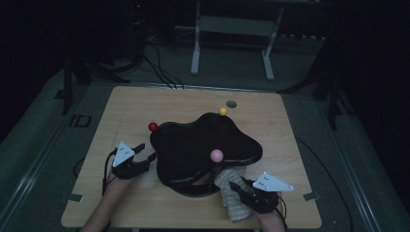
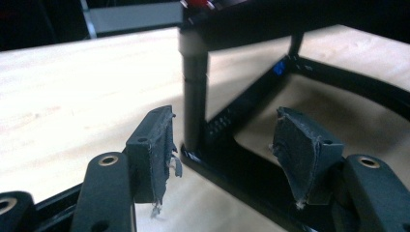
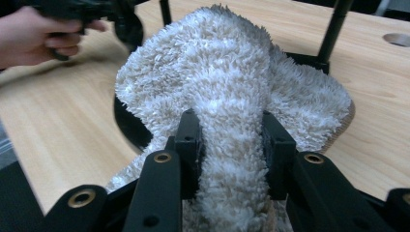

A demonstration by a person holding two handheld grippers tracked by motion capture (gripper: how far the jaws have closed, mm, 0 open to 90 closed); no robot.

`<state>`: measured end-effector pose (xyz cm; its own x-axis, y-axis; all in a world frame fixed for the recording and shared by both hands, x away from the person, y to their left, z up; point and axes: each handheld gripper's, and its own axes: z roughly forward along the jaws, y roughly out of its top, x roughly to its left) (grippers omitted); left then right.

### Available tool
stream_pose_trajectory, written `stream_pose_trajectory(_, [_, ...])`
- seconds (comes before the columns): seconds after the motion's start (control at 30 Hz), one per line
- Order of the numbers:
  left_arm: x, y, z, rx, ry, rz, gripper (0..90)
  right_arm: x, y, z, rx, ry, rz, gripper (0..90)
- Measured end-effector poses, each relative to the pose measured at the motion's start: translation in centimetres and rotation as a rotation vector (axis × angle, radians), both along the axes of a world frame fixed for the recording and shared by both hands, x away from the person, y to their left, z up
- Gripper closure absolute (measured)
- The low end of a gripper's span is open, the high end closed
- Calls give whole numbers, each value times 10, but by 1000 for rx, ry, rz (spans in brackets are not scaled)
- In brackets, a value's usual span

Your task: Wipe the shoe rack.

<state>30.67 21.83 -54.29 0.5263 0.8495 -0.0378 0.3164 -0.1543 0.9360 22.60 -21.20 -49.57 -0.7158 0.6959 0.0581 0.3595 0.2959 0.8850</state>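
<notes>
Right tool (image 1: pixel 240 189) sits at the near-right part of the tabletop (image 1: pixel 130 104), jaws pinching a fold of the fluffy beige towel (image 1: pixel 232 193); in the right gripper view the pile bulges up between the pads (image 3: pixel 189 140), so the grip looks solid. From that tool the towel runs forward and toward the middle of the tabletop, its far end up against the near-right side of the black stand (image 1: pixel 203 145), close to the base ring (image 1: pixel 193 188) and just below the pink ball (image 1: pixel 216 155). The towel's long axis looks roughly near-to-far, bunched not flat. Left tool (image 1: pixel 145 152) is across at the stand's left edge, jaws spread and holding nothing; in the left gripper view a black upright post (image 2: pixel 195 87) and the base frame (image 2: pixel 251 96) lie just ahead between the open pads (image 2: pixel 162 150), not touched. Only the right tool is on the towel, with the stand between the towel and the left tool. My read: the next move turns on the towel-to-stand direction: forward and left from the right tool, either under the glossy top or up over it. Can't tell which from here. Red ball (image 1: pixel 153 126) and yellow ball (image 1: pixel 223 111) sit on the far rim, well clear.
</notes>
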Motion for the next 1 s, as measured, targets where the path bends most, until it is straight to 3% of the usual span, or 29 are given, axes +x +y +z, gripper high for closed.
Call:
stream_pose_trajectory(0.17, [27, -2, -2, -25, 19, 4, 397, -10, 5, 5, 7, -8, 30, 674])
stream_pose_trajectory(0.23, [30, -4, -2, -19, 14, -6, 398, -12, 6, 8, 13, -16, 37, 674])
stream_pose_trajectory(0.37, [40, -8, -2, -15, -4, -17, 428, -19, 11, 25, 46, -65, 66, 673])
stream_pose_trajectory(0.4, [44, -10, -1, -20, -7, -22, 453, -23, 15, 35, 63, -96, 86, 673])
stream_pose_trajectory(0.43, [44, -10, -1, -20, -7, -22, 480, -23, 15, 35, 63, -96, 86, 673])
stream_pose_trajectory(0.5, [47, -11, -2, -35, -16, -40, 536, -24, 23, 46, 69, -150, 100, 668])
stream_pose_trajectory(0.57, [48, -12, -2, -39, -35, -35, 627, -23, 26, 48, 63, -162, 96, 664])
stream_pose_trajectory(0.6, [49, -13, -2, -20, -40, -14, 693, -19, 31, 48, 55, -173, 92, 645])
stream_pose_trajectory(0.67, [50, -12, -2, -23, -38, -6, 708, -17, 32, 48, 54, -172, 89, 627])
stream_pose_trajectory(0.73, [49, -13, -2, -9, -43, -6, 726, -12, 40, 46, 52, -150, 78, 542])
stream_pose_trajectory(0.83, [48, -12, -1, -12, -32, -15, 730, -10, 49, 47, 68, -164, 67, 497])
stream_pose_trajectory(1.0, [41, -9, 0, -5, -23, -18, 732, -3, 59, 46, 62, -184, 45, 513])
